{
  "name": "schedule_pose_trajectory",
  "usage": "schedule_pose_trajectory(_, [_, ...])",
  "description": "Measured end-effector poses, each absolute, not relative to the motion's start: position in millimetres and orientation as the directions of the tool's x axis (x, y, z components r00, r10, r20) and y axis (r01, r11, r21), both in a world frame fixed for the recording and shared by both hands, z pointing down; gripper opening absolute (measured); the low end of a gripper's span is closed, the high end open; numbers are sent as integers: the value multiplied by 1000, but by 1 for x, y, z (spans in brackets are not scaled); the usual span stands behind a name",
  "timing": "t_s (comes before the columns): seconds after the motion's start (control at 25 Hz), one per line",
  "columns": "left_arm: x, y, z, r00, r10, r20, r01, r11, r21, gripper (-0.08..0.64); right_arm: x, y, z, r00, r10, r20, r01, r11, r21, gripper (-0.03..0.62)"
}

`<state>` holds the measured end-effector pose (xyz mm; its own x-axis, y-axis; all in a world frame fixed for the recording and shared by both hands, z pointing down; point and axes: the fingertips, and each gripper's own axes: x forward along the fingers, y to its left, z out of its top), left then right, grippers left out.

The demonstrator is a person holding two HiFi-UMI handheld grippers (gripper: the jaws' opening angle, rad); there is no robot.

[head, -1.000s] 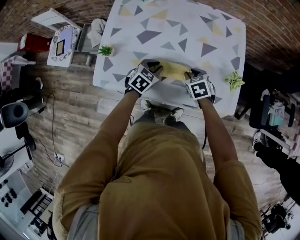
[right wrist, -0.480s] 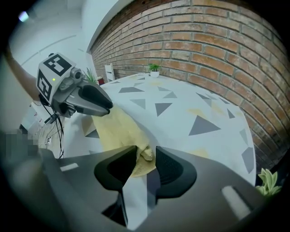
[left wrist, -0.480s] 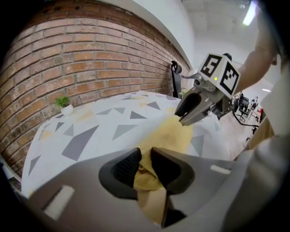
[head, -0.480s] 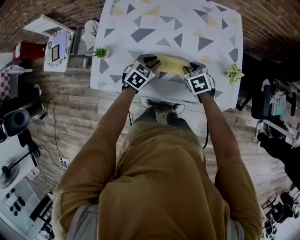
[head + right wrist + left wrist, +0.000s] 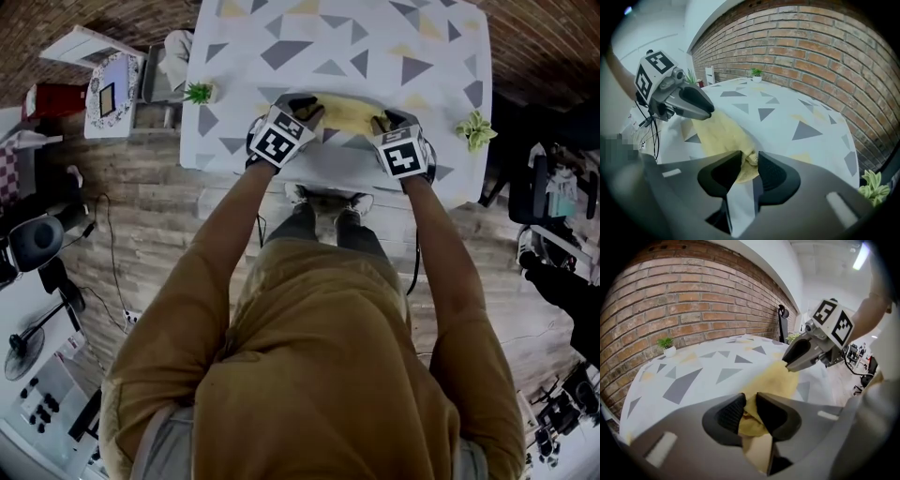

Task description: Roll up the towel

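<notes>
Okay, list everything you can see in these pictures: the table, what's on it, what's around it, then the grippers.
yellow cloth towel: one, yellow, along the table's near edge
triangle-patterned table: one, white with grey and yellow triangles, in front of the person
small potted plant: one, green, table's left edge
pale leafy plant: one, light green, table's right edge
brick wall: one, red-brown, beyond the table
wooden plank floor: one, grey-brown, around the table
mustard shirt: one, mustard brown, on the person
left gripper: one, grey with black pads, shut on the towel's left end
right gripper: one, grey with black pads, shut on the towel's right end
</notes>
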<state>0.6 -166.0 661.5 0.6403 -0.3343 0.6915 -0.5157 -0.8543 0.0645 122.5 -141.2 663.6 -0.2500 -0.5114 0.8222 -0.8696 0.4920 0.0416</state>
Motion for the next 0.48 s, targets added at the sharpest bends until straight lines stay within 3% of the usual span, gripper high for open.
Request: schedule_pose_trajectory(0.48, [-2,-161,662,644,-347,682,-524,-849,64,97,125,-140,658,-187,-551,813,-902,425,81,114])
